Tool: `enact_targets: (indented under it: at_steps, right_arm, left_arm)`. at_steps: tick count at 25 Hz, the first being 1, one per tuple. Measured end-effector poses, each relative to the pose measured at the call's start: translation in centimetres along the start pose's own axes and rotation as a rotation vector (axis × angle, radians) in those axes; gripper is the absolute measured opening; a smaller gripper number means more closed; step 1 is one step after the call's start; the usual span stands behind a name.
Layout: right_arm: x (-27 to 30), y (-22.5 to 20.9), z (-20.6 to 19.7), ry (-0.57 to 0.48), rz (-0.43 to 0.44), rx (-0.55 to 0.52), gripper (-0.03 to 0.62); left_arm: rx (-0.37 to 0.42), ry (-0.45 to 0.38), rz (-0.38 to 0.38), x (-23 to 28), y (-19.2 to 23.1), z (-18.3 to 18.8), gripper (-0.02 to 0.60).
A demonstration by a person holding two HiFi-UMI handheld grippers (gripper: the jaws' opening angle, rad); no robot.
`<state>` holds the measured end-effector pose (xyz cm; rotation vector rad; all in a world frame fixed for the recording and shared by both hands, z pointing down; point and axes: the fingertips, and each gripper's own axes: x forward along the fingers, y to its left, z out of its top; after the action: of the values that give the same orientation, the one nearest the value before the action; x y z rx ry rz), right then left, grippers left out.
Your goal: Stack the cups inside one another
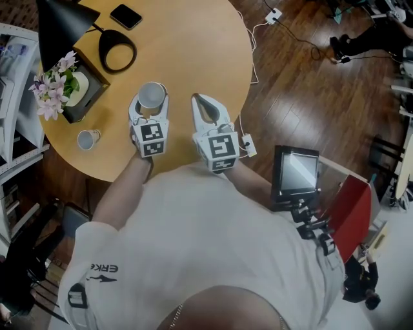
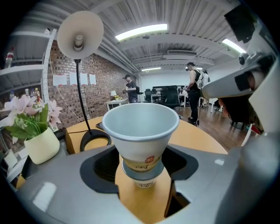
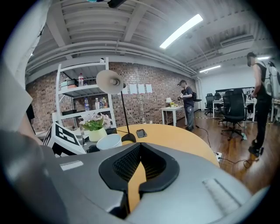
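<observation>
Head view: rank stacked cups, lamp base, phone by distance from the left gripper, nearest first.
1. stacked cups: between the jaws of the left gripper, near side of the table.
2. lamp base: beyond the cups, slightly left.
3. phone: farthest, at the table's far side.

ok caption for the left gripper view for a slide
Left tool gripping nested cups over the table, lamp and flowers behind.

One overhead, two jaw-level; common table (image 1: 193,58).
</observation>
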<state>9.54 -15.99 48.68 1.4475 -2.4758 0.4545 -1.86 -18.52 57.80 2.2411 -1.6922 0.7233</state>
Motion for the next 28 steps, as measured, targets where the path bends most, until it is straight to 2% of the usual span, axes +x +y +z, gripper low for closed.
enact_targets:
  at_steps: [19, 28]
  right_arm:
    - [1.1, 0.4, 0.0, 0.012, 0.002, -0.001, 0.015]
    - [1.2, 0.5, -0.3, 0.017, 0.006, -0.005, 0.015]
  left_arm:
    - [-0.008, -0.016, -0.046, 0.5, -0.4, -0.2, 0.302]
    - [-0.009, -0.021, -0.062, 0.5, -0.6, -0.4, 0.328]
